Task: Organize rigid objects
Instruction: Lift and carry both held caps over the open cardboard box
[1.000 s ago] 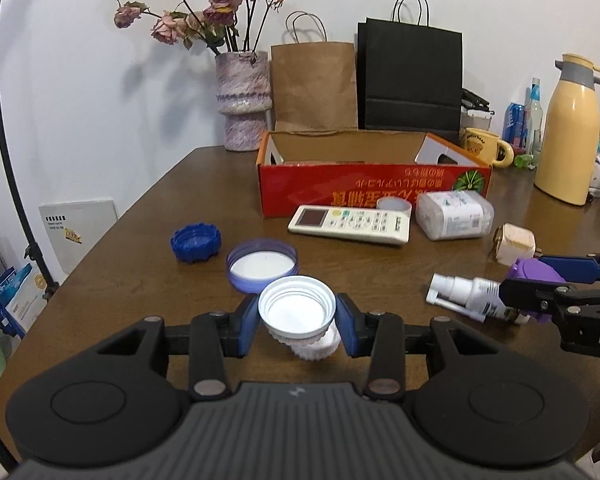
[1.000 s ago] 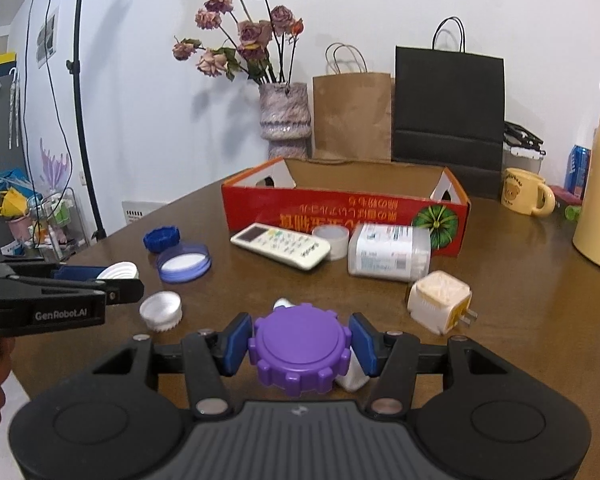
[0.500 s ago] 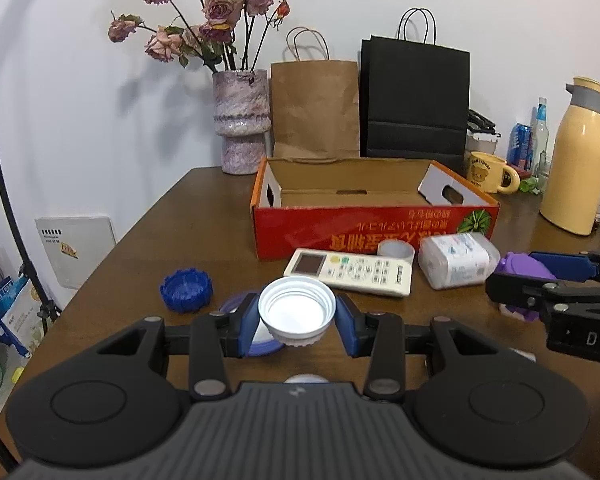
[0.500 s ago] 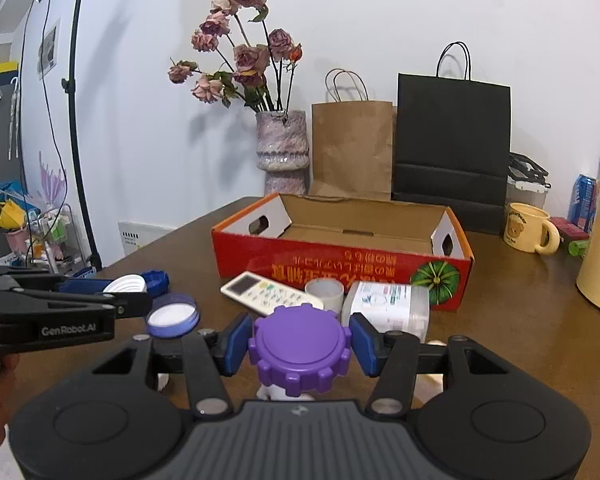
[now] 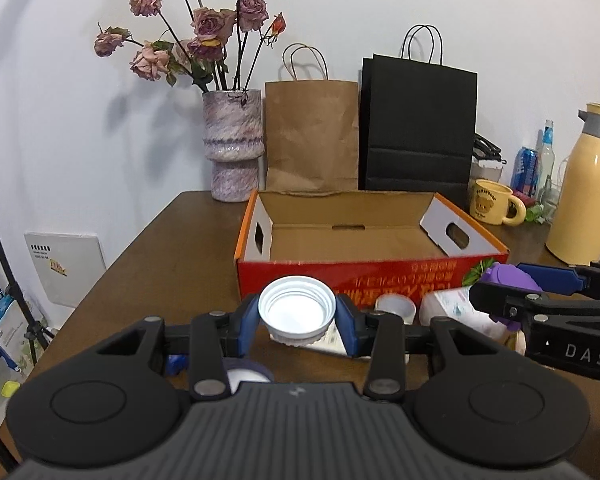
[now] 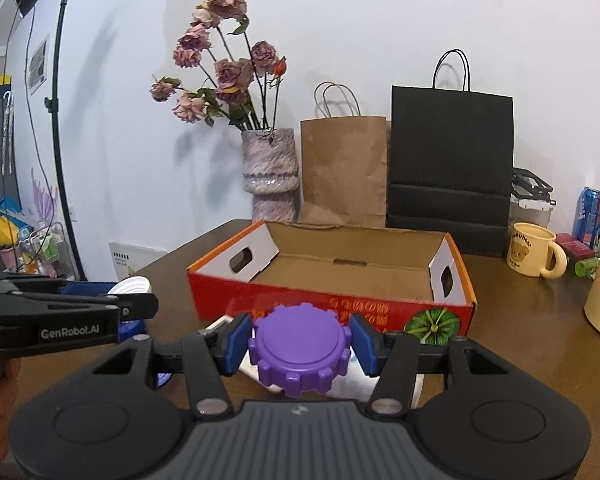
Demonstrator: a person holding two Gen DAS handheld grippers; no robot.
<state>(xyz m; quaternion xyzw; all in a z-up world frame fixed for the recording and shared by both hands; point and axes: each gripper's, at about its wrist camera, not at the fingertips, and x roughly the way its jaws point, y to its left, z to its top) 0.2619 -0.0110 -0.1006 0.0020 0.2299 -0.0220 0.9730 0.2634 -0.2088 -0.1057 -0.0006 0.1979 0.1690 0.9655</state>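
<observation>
My left gripper (image 5: 297, 318) is shut on a white screw lid (image 5: 297, 310), held hollow side up in the air just before the red cardboard box (image 5: 364, 280). In the right wrist view my right gripper (image 6: 300, 346) is shut on a purple ridged lid (image 6: 300, 350), also in front of that box (image 6: 328, 304). The box stands open, its brown floor bare. Each gripper shows in the other's view: the right one (image 5: 508, 280) with the purple lid at the right, the left one (image 6: 134, 294) with the white lid at the left. Other items on the table are mostly hidden under the grippers.
Behind the box stand a vase of dried roses (image 5: 232, 148), a brown paper bag (image 5: 312, 132) and a black paper bag (image 5: 418, 128). A yellow mug (image 5: 494, 202), cans and a yellow thermos (image 5: 584, 188) are at the right. A small white cap (image 5: 394, 307) lies by the box front.
Both grippers have risen and moved toward the box with their lids. The remote, blue lid and spray bottle have slipped below or behind the grippers; the box interior now shows.
</observation>
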